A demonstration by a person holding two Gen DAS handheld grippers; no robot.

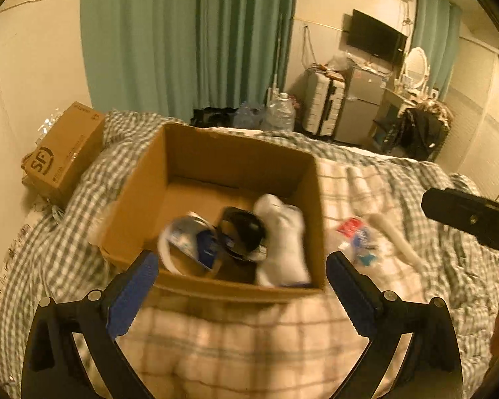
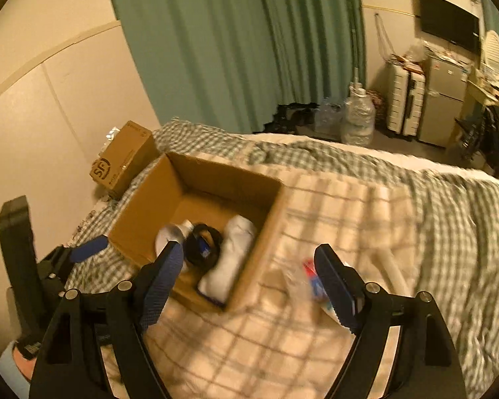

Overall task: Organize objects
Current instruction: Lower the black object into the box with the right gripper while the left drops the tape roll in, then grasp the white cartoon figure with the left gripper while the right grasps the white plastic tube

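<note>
An open cardboard box [image 1: 236,153] [image 2: 216,173] sits on the bed. Inside lie a white sock bundle [image 1: 282,239] [image 2: 229,259], a black band-like item [image 1: 243,232] [image 2: 203,242] and a white and blue packet [image 1: 189,242] [image 2: 169,236]. A clear plastic packet with red and blue print [image 1: 356,236] [image 2: 307,279] and a white tube-like item [image 1: 399,239] [image 2: 396,276] lie on the blanket right of the box. My left gripper [image 1: 243,262] is open and empty over the box's near edge. My right gripper [image 2: 249,252] is open and empty, above the box's right side and the packet.
A closed SF cardboard box [image 1: 63,156] [image 2: 123,156] sits at the bed's far left by the wall. The checked blanket [image 1: 249,339] [image 2: 349,206] covers the bed. Water bottles [image 1: 279,113], a suitcase [image 1: 322,103] and a small fridge [image 1: 362,106] stand beyond the bed.
</note>
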